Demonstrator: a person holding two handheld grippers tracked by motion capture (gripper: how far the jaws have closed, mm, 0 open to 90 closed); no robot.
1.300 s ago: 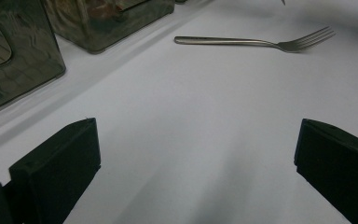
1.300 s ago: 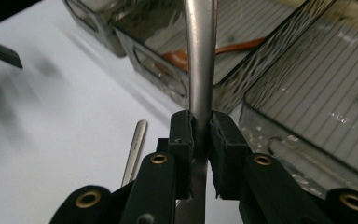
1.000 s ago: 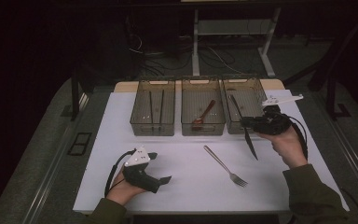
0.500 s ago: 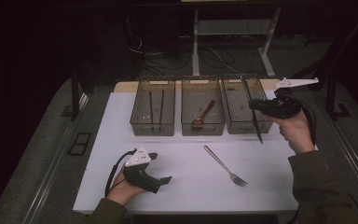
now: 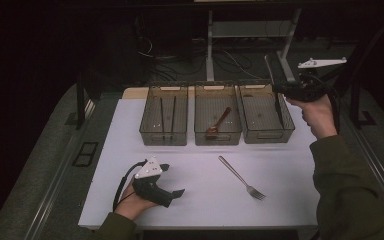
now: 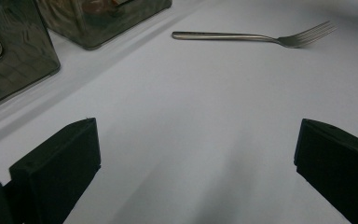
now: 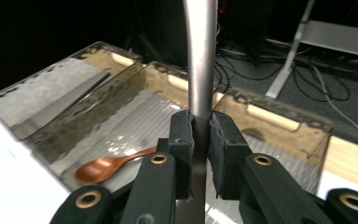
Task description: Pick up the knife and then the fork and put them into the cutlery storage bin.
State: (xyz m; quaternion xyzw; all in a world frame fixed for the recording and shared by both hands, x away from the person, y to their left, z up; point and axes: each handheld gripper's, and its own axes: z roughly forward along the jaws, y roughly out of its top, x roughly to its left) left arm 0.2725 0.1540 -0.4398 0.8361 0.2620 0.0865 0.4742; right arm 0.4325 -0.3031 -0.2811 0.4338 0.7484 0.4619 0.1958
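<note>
My right gripper (image 5: 280, 90) (image 7: 200, 126) is shut on a metal knife (image 5: 281, 111) (image 7: 199, 56), held high over the right clear bin (image 5: 267, 137). The knife stands nearly upright, its lower end hanging over that bin. A metal fork (image 5: 240, 176) (image 6: 242, 36) lies on the white table in front of the bins. Near the front left, my left gripper (image 5: 177, 192) (image 6: 196, 154) rests on the table, open, with nothing between its jaws.
Three clear bins stand in a row at the back. The left bin (image 5: 163, 141) holds two dark chopsticks (image 5: 173, 112); the middle bin (image 5: 218, 141) holds a wooden spoon (image 5: 220, 120) (image 7: 112, 164). Cables and stand legs lie beyond the table's far edge.
My right hand has risen and moved to the right and farther back with the knife, from in front of the right bin to above it. The left hand has stayed put.
</note>
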